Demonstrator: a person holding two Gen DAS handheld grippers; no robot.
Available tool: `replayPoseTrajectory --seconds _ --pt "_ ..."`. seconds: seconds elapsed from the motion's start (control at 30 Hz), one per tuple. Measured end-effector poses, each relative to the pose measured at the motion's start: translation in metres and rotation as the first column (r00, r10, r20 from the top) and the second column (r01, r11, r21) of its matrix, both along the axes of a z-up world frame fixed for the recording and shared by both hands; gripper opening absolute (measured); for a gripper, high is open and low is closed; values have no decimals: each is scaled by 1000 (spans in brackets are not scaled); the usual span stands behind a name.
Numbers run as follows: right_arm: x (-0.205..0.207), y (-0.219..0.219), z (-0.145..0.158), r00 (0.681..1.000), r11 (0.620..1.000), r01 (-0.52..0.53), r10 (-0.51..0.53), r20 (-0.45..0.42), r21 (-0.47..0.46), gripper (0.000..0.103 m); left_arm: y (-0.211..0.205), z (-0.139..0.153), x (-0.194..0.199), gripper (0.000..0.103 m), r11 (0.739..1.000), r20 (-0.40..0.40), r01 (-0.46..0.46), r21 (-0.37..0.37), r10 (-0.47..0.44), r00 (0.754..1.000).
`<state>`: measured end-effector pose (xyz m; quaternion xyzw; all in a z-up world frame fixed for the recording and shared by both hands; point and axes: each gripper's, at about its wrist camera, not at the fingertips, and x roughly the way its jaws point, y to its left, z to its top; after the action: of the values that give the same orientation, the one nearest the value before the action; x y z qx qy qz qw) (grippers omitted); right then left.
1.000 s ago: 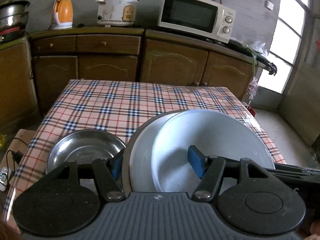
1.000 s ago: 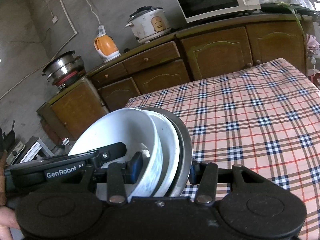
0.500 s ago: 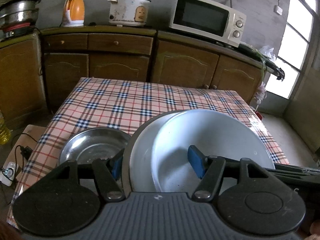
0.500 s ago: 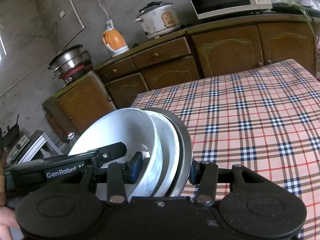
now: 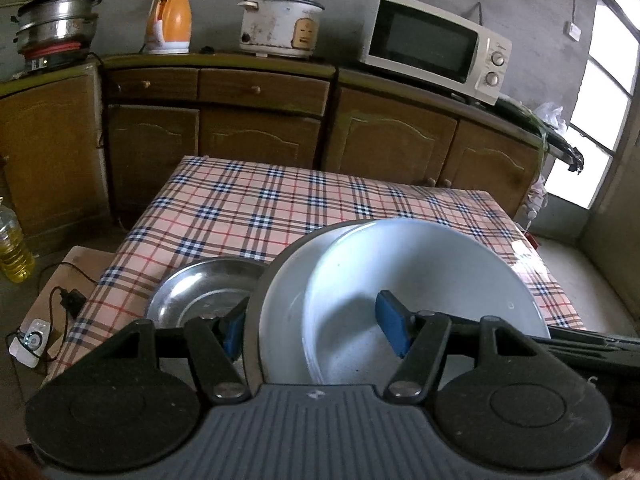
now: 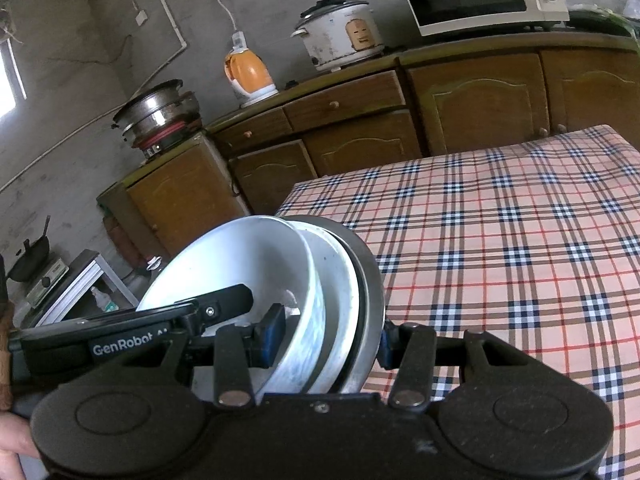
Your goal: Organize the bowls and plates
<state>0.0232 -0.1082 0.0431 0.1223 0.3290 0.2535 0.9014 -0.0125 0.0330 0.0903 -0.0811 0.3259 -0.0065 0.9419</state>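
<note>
I hold a nested stack of dishes between both grippers above the near edge of the plaid table (image 5: 280,208). The stack is a white bowl (image 5: 420,280) in a white plate (image 5: 286,300), backed by a steel plate (image 6: 370,292). My left gripper (image 5: 314,330) is shut on the stack's rim, one blue pad inside the bowl, the other behind the steel plate. My right gripper (image 6: 328,338) is shut on the opposite rim of the white bowl (image 6: 240,264) in the same way. A separate steel bowl (image 5: 200,292) rests on the table to the left.
Wooden cabinets (image 5: 260,120) behind the table carry an orange kettle (image 5: 168,20), a rice cooker (image 5: 280,20) and a microwave (image 5: 436,44). Stacked steel pots (image 6: 156,112) stand on a side cabinet. An oil bottle (image 5: 12,248) and cables lie on the floor at left.
Both grippers have drifted left together with the stack, so the table and steel bowl sit further right in view. Neither grip has changed.
</note>
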Motion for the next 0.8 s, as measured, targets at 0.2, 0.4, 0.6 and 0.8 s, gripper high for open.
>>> replayPoseTrajectory --seconds 0.2,0.4,0.6,0.8 --pt "3 9 1 1000 1000 -17 17 4 -1 56 8 1 0 66 1000 4 -17 0 17 1000" --pt "5 17 2 1000 1000 -30 30 8 -1 56 14 2 -1 66 1000 8 -31 0 31 999" --pt "8 25 1 999 999 -42 42 8 -2 56 21 2 -2 66 999 8 -43 -2 43 999" --pt "11 31 1 999 999 -52 52 9 -5 56 27 2 -2 66 999 9 -54 -4 54 999"
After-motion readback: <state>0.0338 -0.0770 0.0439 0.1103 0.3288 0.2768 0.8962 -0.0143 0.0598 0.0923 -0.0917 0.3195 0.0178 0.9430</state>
